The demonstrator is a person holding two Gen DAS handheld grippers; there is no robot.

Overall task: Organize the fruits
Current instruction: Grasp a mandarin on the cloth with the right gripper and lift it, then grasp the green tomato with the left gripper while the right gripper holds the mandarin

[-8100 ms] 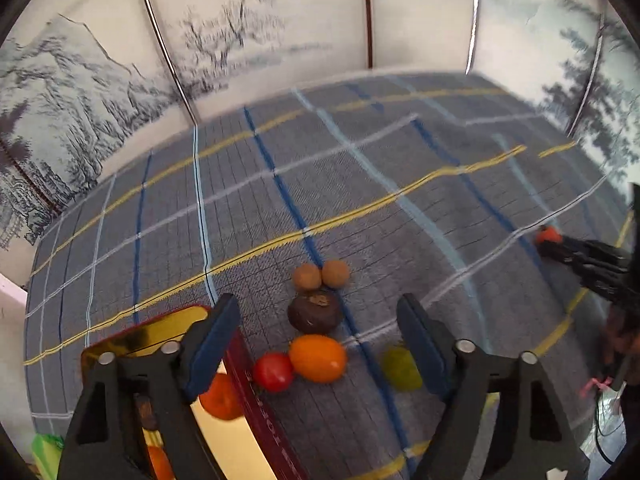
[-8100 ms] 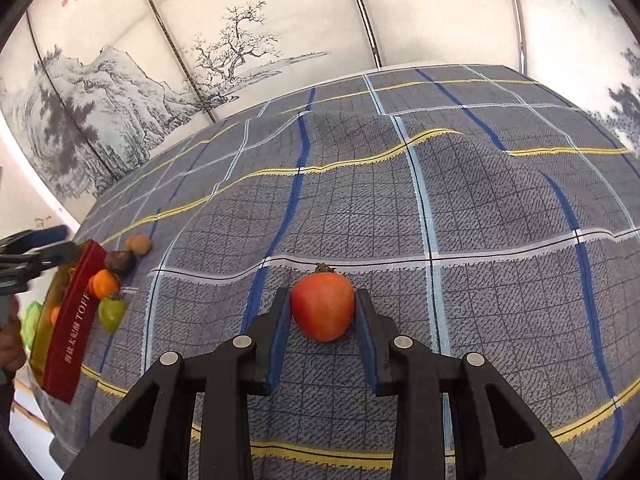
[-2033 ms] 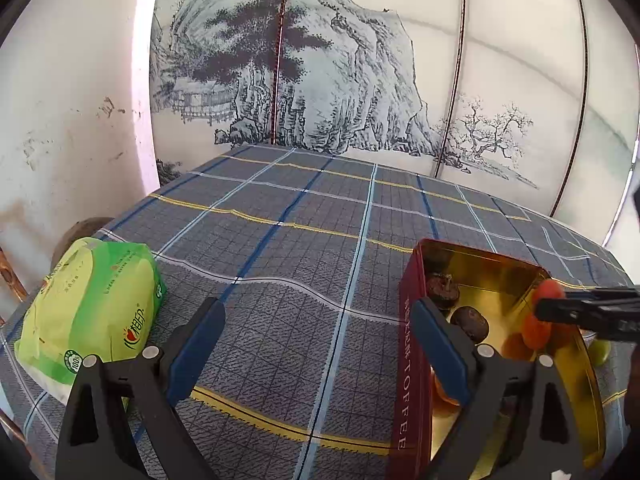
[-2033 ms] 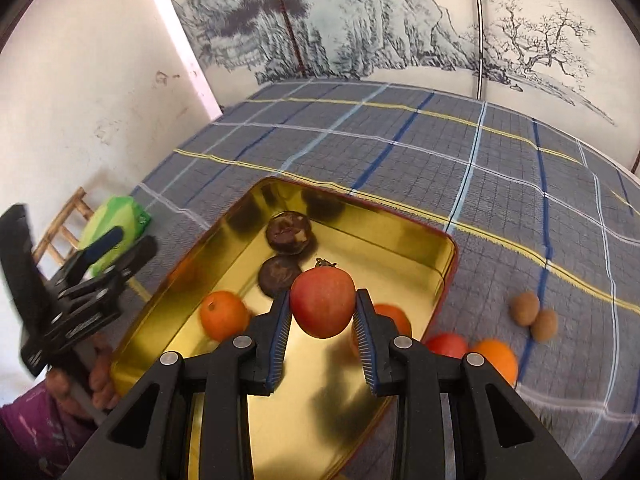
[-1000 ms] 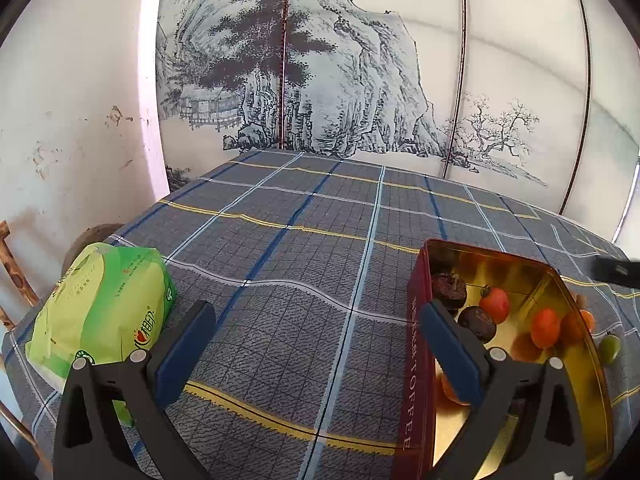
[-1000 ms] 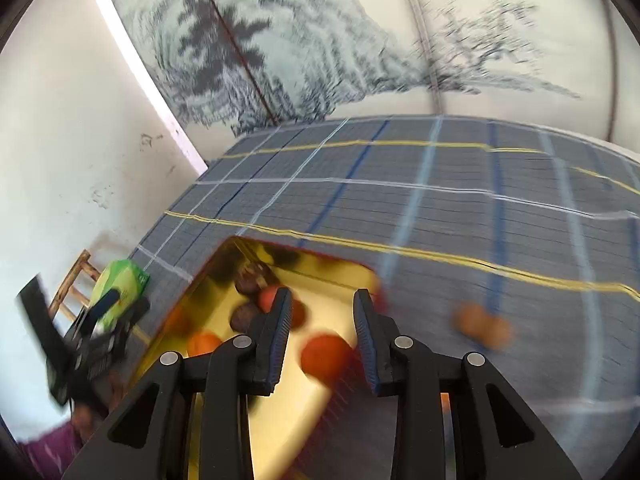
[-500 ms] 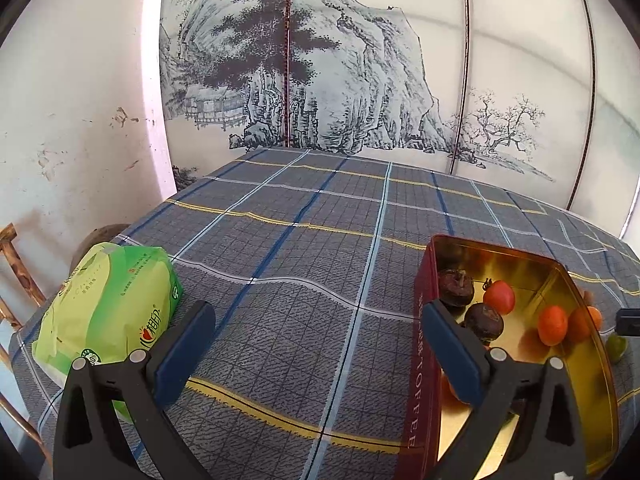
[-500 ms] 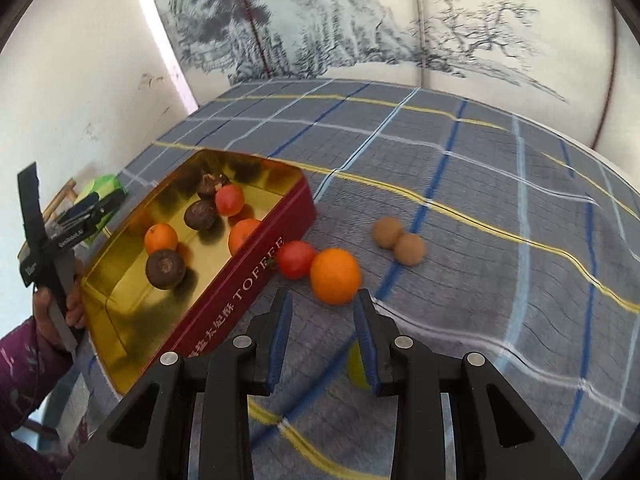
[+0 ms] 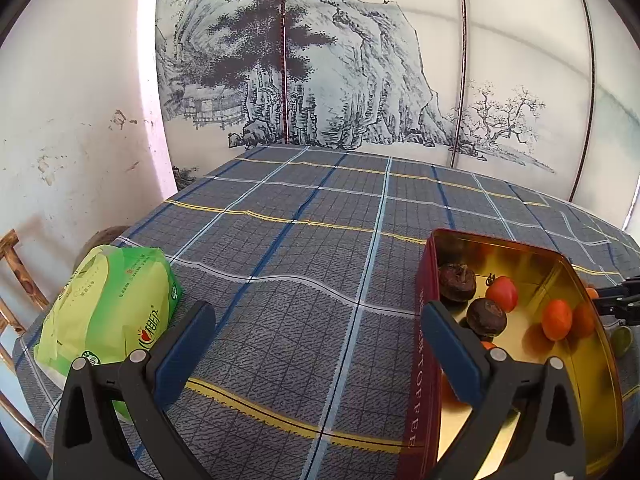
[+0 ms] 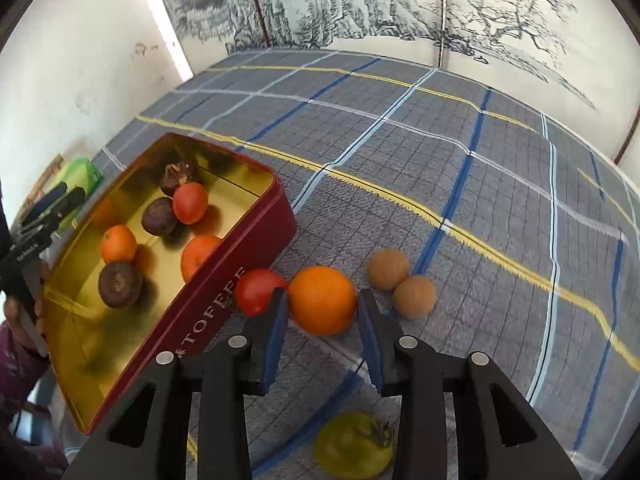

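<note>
A red and gold tin holds several fruits: dark round ones, small oranges and a red tomato. On the cloth beside it lie a red tomato, an orange, two brown round fruits and a green tomato. My right gripper is open with its fingers on either side of the orange, not gripping it. My left gripper is open and empty at the tin's left end; its right finger sits by the tin's wall.
A green plastic packet lies at the table's left corner, by a wooden chair. The checked blue-grey cloth covers the whole table. Painted screens and a white wall stand behind.
My right gripper let the red tomato go into the tin, swung out to the loose fruit and came down around the orange. My left gripper has barely moved.
</note>
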